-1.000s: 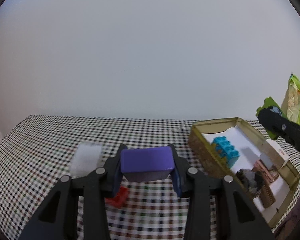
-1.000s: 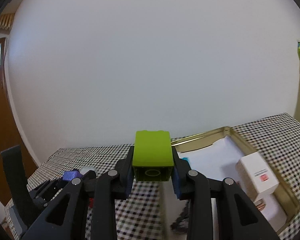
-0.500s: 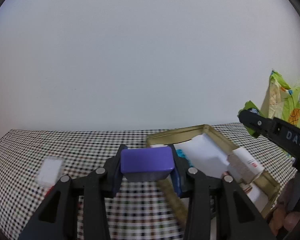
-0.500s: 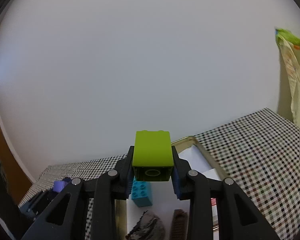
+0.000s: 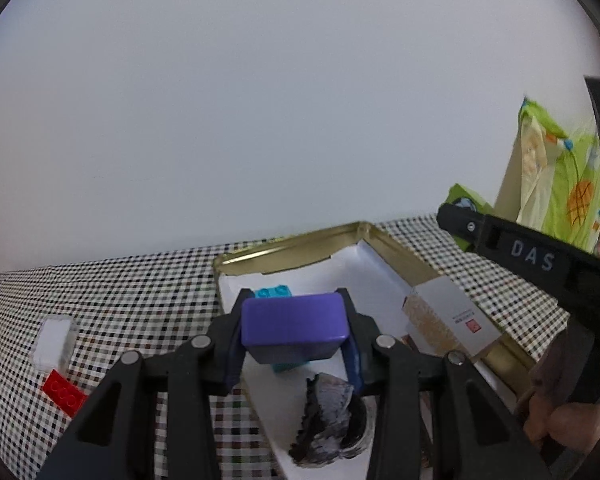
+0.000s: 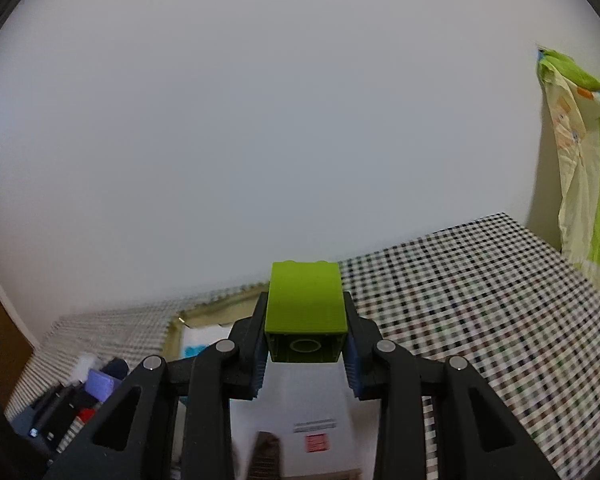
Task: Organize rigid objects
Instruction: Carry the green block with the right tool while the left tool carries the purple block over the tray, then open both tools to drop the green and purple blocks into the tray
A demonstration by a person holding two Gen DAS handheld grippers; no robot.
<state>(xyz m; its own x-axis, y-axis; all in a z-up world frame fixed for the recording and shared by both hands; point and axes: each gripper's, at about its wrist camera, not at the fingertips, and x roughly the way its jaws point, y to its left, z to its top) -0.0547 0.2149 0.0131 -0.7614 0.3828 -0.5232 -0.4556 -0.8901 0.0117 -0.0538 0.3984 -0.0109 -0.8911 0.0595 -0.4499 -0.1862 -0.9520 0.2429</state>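
Observation:
My left gripper (image 5: 294, 344) is shut on a purple block (image 5: 294, 320) and holds it above the near left part of a gold tin box (image 5: 292, 242). In the box lie a teal brick (image 5: 274, 292), a white carton (image 5: 452, 320) and a dark crumpled item (image 5: 332, 424). My right gripper (image 6: 305, 354) is shut on a lime green brick (image 6: 305, 300), held above the same tin (image 6: 176, 320) and the white carton (image 6: 312, 420). The right gripper's arm shows in the left wrist view (image 5: 532, 256).
A checkered cloth (image 5: 120, 280) covers the table. A clear white block (image 5: 54, 342) and a red brick (image 5: 64, 392) lie left of the tin. A green patterned cloth (image 6: 580, 160) hangs at the right. The wall stands close behind the table.
My left gripper has carried the purple block rightward from the cloth to over the tin. My right gripper has moved rightward and forward over the tin with the green brick.

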